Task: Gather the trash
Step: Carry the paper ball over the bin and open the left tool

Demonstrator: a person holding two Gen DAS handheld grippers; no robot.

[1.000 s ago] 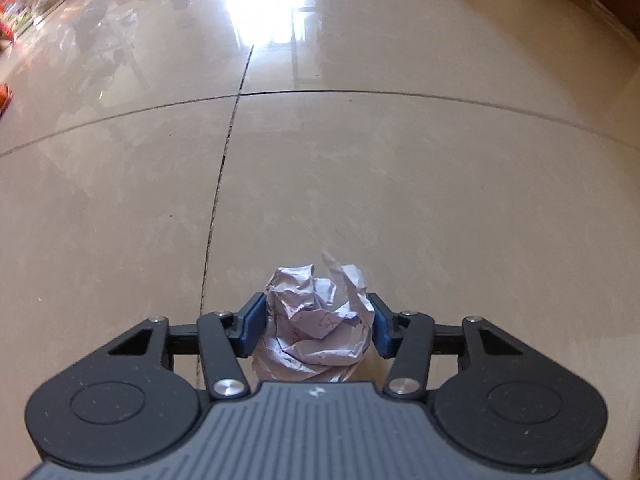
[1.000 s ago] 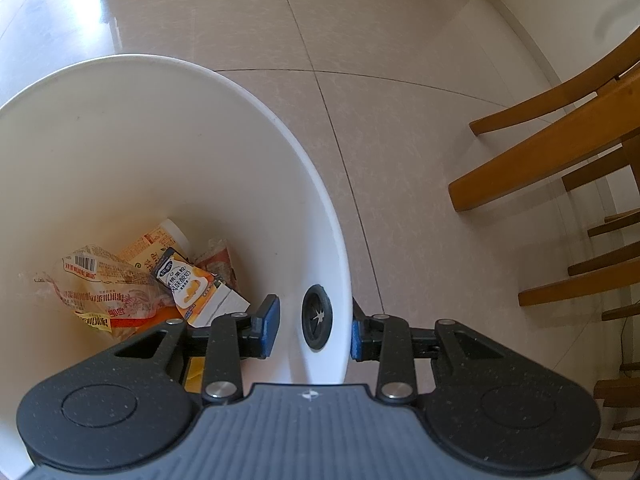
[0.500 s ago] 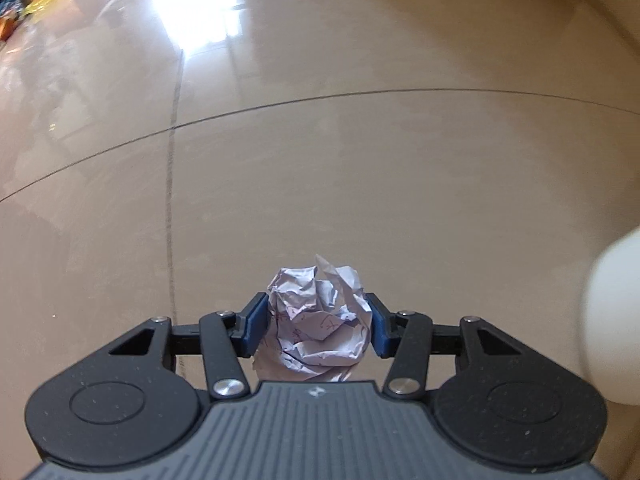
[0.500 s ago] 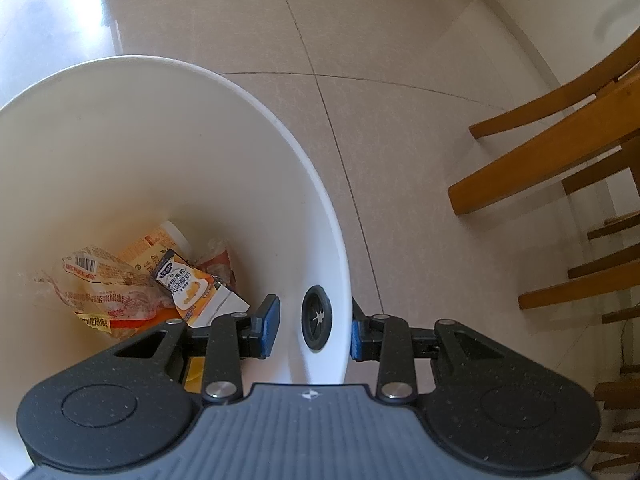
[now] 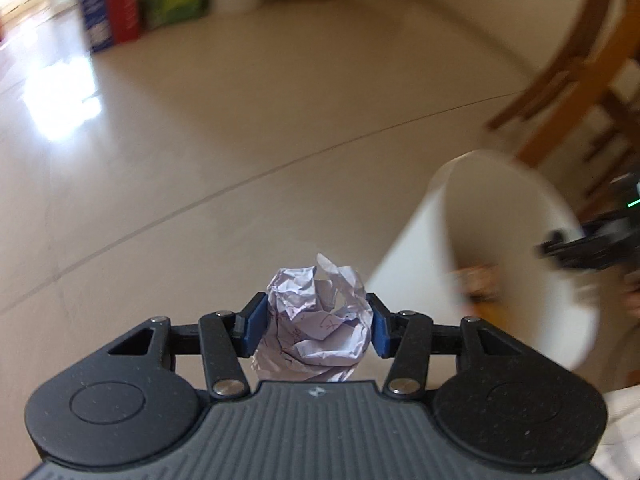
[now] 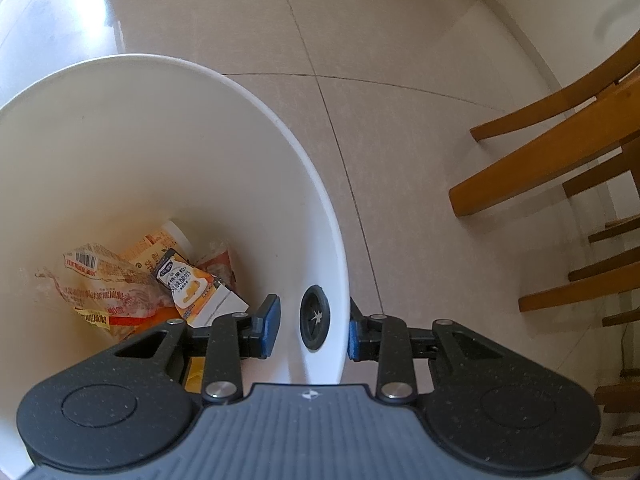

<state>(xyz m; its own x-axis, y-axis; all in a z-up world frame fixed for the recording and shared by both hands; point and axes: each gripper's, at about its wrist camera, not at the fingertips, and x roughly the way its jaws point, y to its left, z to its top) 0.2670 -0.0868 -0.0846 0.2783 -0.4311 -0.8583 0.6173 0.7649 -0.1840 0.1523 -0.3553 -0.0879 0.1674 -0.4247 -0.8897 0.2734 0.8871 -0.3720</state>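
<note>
A crumpled ball of white paper [image 5: 316, 316] with pen marks sits between the blue pads of my left gripper [image 5: 316, 326], which is shut on it, above the floor. To its right stands the white bin [image 5: 500, 216], tilted, with the other gripper [image 5: 588, 248] blurred at its far rim. In the right wrist view my right gripper [image 6: 312, 330] is shut on the white bin's wall [image 6: 324, 264], one pad inside and one outside. Snack wrappers [image 6: 120, 284] and a small carton [image 6: 184, 284] lie at the bin's bottom.
Wooden chair legs [image 6: 540, 160] stand right of the bin, and the same chair [image 5: 568, 72] shows blurred behind it. Coloured boxes [image 5: 140, 0] line the far wall. Glossy beige floor tiles [image 5: 200, 140] spread between the left gripper and the boxes.
My left gripper has swung right with the paper ball held, bringing the bin, the chair and the far boxes into view. The right gripper keeps its hold on the bin, almost unmoved.
</note>
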